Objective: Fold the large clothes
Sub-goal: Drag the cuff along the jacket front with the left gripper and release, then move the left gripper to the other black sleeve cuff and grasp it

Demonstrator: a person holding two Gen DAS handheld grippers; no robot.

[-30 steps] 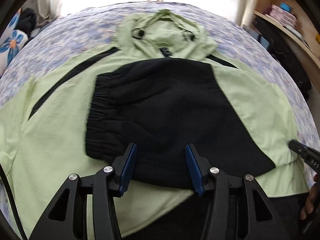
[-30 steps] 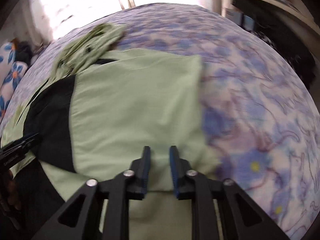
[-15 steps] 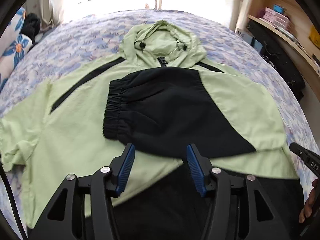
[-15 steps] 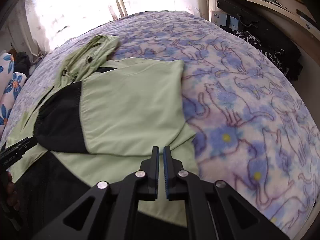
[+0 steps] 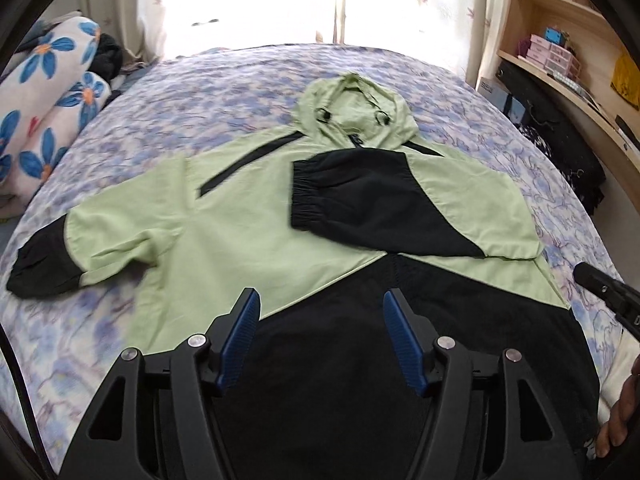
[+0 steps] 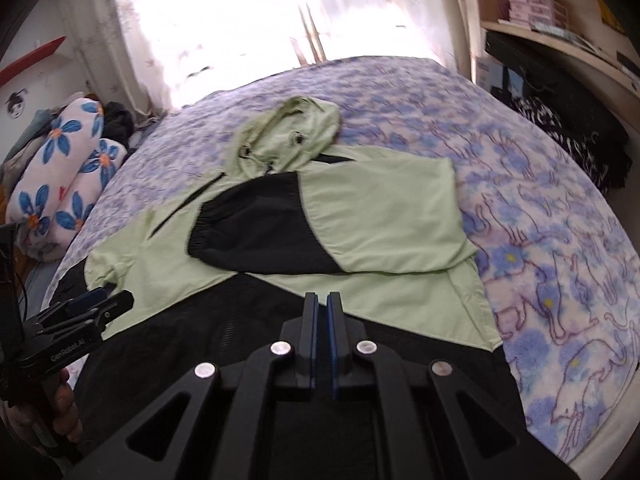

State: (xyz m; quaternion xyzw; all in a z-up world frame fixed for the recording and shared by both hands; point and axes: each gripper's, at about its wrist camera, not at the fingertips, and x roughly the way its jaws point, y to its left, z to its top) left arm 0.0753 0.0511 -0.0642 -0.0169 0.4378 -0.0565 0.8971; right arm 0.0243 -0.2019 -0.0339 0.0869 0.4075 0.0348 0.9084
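A light green and black hooded jacket (image 5: 224, 232) lies spread flat on the bed, hood (image 5: 352, 116) at the far end. Its right sleeve (image 5: 400, 208) is folded across the chest, black cuff toward the middle. Its left sleeve (image 5: 52, 264) lies stretched out to the left. My left gripper (image 5: 320, 312) is open and empty, held above the black hem. My right gripper (image 6: 321, 304) is shut and empty, held above the black hem (image 6: 248, 320). The jacket also shows in the right wrist view (image 6: 384, 216).
The bed has a purple-blue patterned blanket (image 5: 168, 120). Rolled floral bedding (image 5: 44, 92) lies at the left edge. Wooden shelves with boxes (image 5: 560, 48) and dark bags (image 5: 560, 140) stand along the right. A bright curtained window (image 5: 256, 4) is behind the bed.
Both grippers pulled back and rose away from the jacket, so the whole garment shows. The right gripper closed from slightly open to shut. The folded right sleeve stayed in place.
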